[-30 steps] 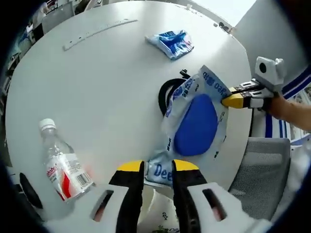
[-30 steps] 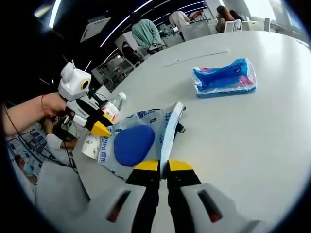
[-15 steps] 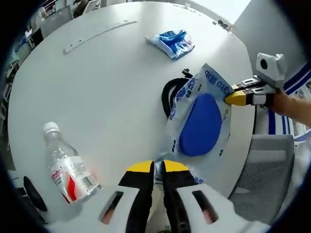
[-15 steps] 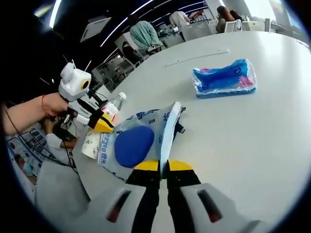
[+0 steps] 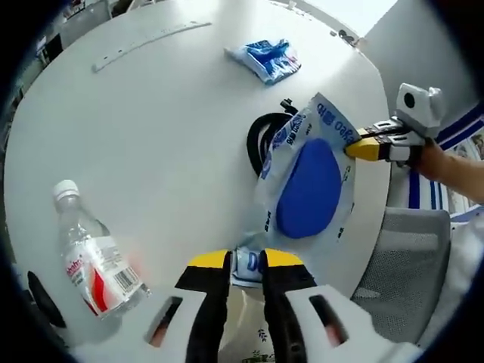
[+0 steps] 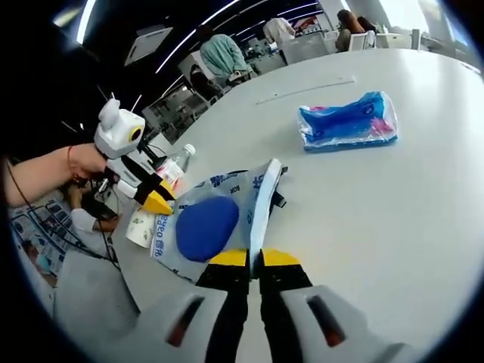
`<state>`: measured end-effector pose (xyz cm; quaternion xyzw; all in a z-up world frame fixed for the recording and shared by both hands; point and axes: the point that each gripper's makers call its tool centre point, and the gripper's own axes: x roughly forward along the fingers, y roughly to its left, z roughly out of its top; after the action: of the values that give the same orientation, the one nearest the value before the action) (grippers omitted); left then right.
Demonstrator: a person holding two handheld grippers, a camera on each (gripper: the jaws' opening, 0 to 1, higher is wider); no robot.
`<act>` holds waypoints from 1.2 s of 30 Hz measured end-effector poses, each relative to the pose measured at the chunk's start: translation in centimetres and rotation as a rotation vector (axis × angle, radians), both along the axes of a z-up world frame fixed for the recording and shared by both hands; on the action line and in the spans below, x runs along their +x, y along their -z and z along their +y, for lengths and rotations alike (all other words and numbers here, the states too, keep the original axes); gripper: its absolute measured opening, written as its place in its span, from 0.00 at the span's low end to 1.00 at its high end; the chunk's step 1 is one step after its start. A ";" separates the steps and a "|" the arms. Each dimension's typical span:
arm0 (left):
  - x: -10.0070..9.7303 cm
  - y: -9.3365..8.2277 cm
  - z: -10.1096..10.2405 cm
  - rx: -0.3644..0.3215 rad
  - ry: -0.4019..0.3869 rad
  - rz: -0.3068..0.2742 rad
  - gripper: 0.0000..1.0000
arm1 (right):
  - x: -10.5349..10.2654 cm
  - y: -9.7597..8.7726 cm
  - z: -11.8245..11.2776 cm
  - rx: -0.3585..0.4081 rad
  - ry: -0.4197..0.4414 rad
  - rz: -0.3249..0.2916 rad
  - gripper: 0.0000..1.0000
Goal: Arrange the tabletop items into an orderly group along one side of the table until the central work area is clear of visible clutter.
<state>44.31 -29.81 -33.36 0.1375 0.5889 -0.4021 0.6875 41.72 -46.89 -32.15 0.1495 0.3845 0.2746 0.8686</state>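
1. My left gripper (image 5: 246,261) had its yellow-tipped jaws clamped on one end of the clear plastic bag (image 5: 306,185) — a strip of the printed edge showed pinched between them.
2. My right gripper (image 6: 253,259) had its jaws pressed together on the opposite edge of the same bag (image 6: 215,219), at the table's rim.
3. The bag, with a blue oval item (image 5: 308,187) inside, lay stretched between the two grippers near the edge of the round white table (image 5: 166,121).
4. A black cable (image 5: 261,140) coiled on the table, partly under the bag's far side.
5. A water bottle (image 5: 91,261) with a red and white label lay on its side on the table, well apart from the bag and near the table's edge.
6. A blue wrapped packet (image 6: 348,121) sat farther out on the tabletop — apart from everything else.
7. A long pale strip (image 5: 144,45) lay flat near the far edge.
8. A grey chair (image 5: 404,257) stood just beyond the table's rim.
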 end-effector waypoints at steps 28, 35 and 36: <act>0.6 0.1 -0.3 -0.015 -0.037 0.022 0.00 | 0.2 0.0 -0.2 0.011 0.041 -0.001 0.00; 0.5 -0.1 -0.4 -0.021 -0.088 0.056 0.00 | 0.2 -0.1 -0.2 0.024 0.050 0.004 0.00; 0.7 -0.1 -0.3 -0.026 -0.081 0.047 0.00 | 0.2 -0.1 -0.2 0.025 0.050 0.004 0.00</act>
<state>44.97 -30.12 -33.27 0.0950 0.6049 -0.3845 0.6909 41.93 -47.06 -32.00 0.1703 0.3791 0.2574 0.8724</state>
